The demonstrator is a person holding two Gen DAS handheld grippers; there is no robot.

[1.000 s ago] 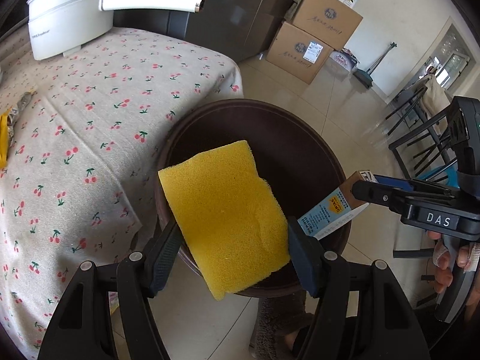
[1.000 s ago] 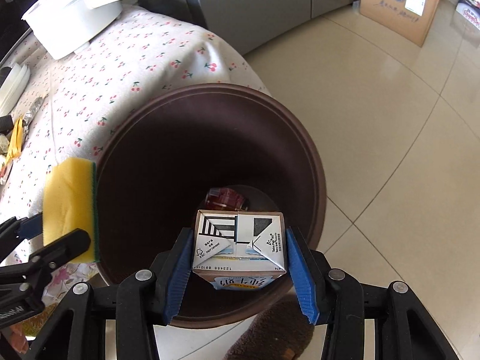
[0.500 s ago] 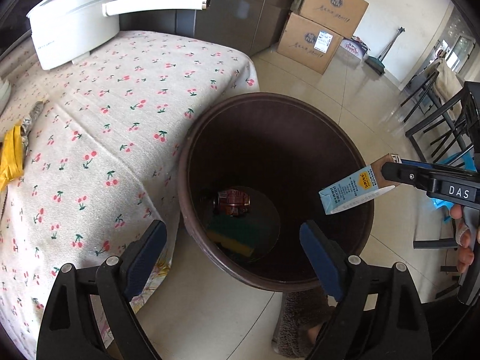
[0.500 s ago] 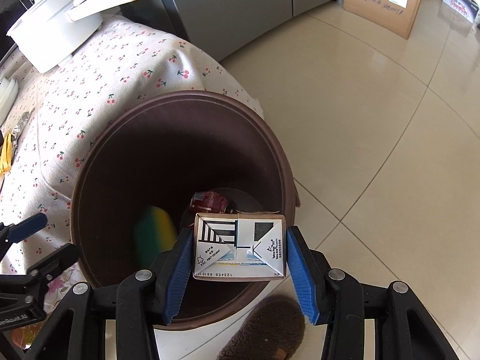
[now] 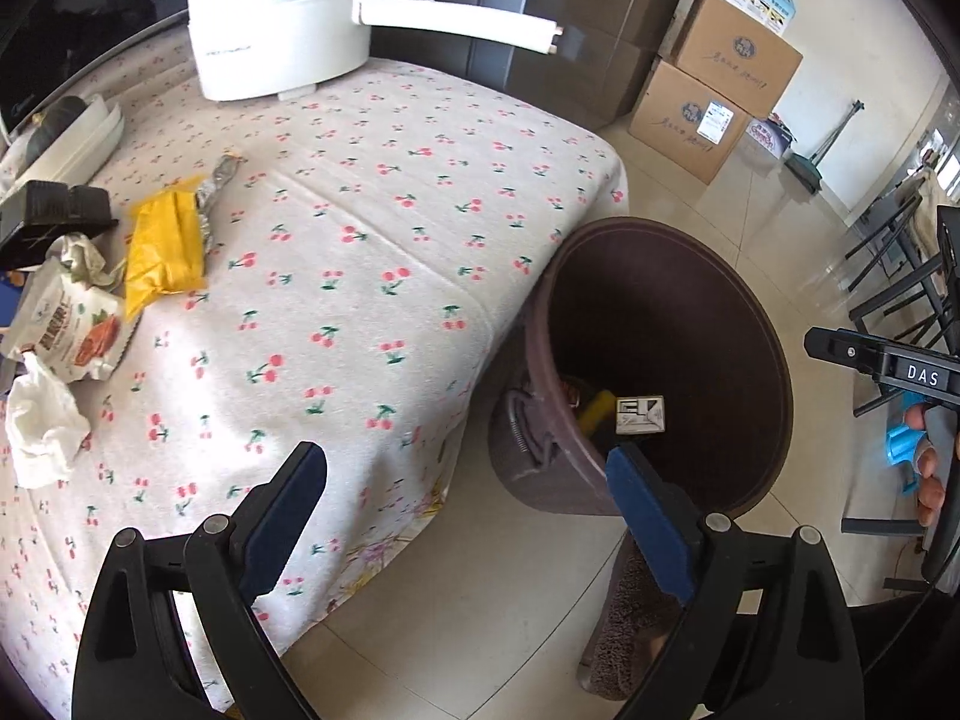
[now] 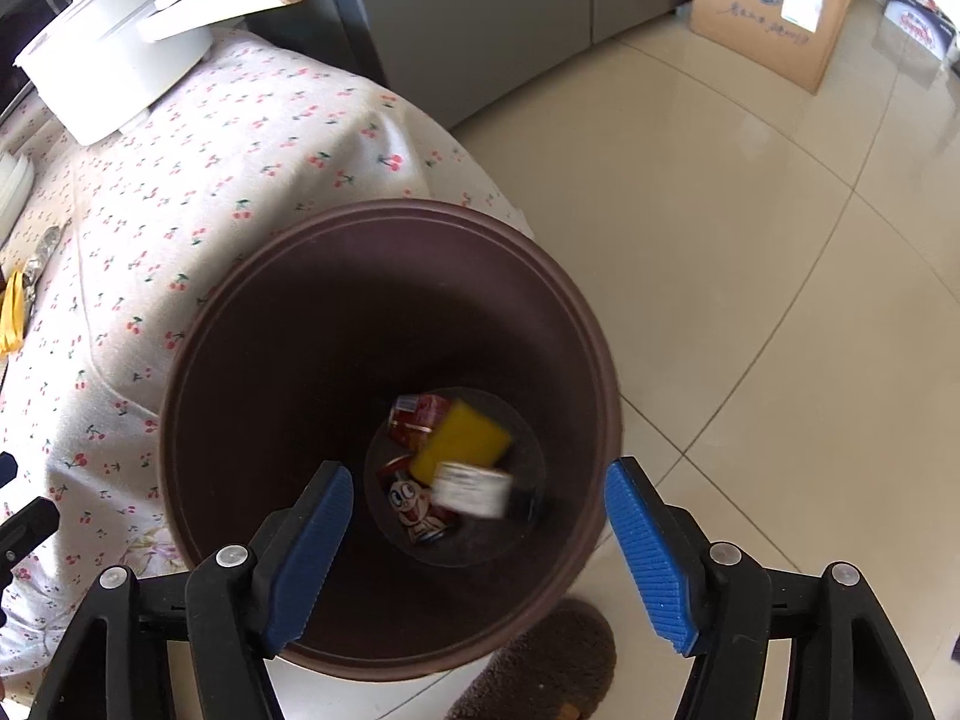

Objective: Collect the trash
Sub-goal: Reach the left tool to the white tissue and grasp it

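Note:
The brown trash bin (image 6: 198, 372) stands on the floor by the table corner; it also shows in the left wrist view (image 5: 774, 372). In it lie a yellow sponge (image 6: 465, 441), a small carton (image 6: 471, 489), blurred by motion, and red wrappers (image 6: 417, 417). My right gripper (image 6: 474, 546) is open and empty above the bin. My left gripper (image 5: 468, 516) is open and empty over the table's edge. On the table at the left lie a yellow wrapper (image 5: 165, 246), a snack bag (image 5: 69, 330), crumpled tissue (image 5: 42, 426) and a dark box (image 5: 54, 210).
A white electric pot (image 5: 282, 18) with a long handle stands at the table's back. Cardboard boxes (image 5: 708, 96) are stacked by the far wall. A brown slipper (image 6: 540, 666) lies beside the bin. Dark chair frames (image 5: 900, 276) stand at the right.
My left gripper opened and the sponge fell into the bin. Then my right gripper opened and dropped the carton in. The left gripper has swung left toward the table.

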